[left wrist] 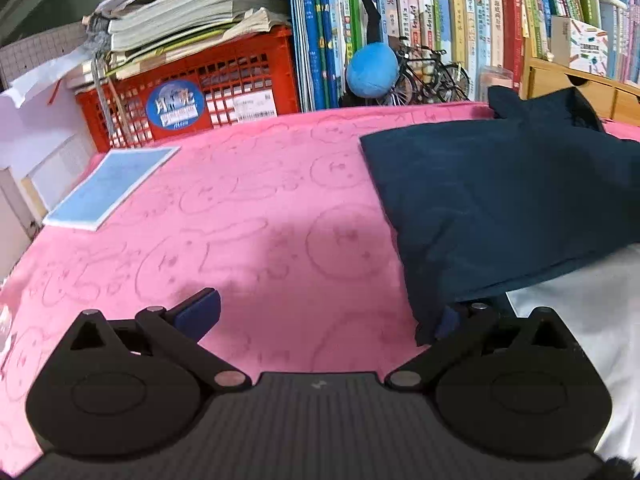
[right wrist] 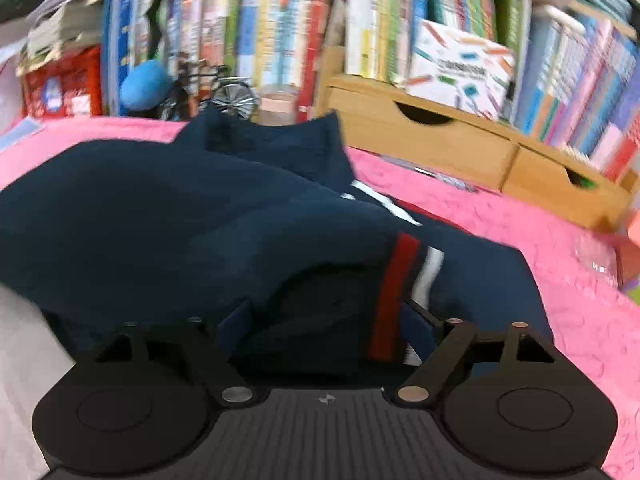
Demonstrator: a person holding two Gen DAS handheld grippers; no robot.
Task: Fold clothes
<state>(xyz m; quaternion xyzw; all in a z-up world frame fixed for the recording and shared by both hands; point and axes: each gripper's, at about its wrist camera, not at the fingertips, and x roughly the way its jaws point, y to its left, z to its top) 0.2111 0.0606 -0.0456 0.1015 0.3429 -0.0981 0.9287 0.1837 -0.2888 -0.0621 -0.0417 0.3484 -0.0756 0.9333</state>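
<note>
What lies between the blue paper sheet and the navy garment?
Only bare pink blanket lies between the blue sheet and the navy garment, in the left wrist view.

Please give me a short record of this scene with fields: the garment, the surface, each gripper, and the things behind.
garment: dark navy garment, partly folded, red and white stripe at one edge
surface: pink blanket with a face pattern
left gripper: open, over bare blanket, its right finger at the garment's edge
right gripper: open, garment fabric lying between its fingers
behind: red crate, blue ball, model bicycle, wooden drawers, shelves of books
other: blue sheet on the blanket's far left
</note>
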